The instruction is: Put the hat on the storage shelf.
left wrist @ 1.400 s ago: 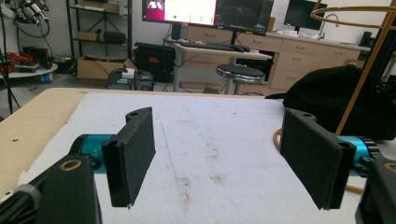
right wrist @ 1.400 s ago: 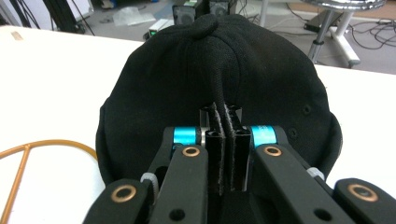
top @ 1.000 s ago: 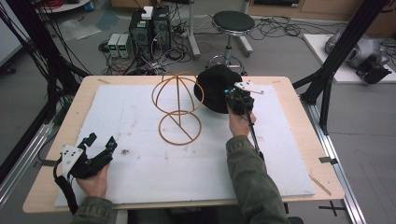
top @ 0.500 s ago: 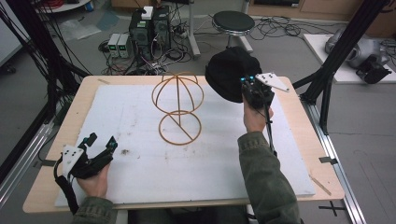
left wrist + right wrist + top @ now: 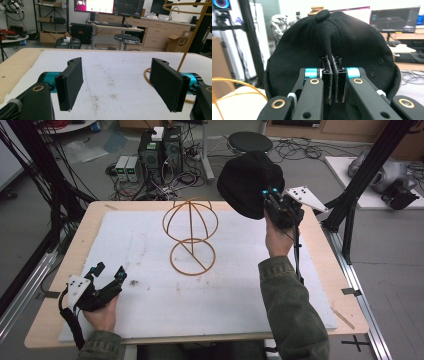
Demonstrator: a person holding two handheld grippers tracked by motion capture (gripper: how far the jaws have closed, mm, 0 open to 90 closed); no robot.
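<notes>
Both claws differed: my right gripper [image 5: 272, 201] clamped the black cap [image 5: 247, 182] aloft; my left gripper [image 5: 107, 272] rested agape.

Between my right gripper's [image 5: 332, 75] jaws I saw a matt black cloth cap [image 5: 352, 45]; beside it, a glossy golden wire stand [image 5: 190, 240].
</notes>
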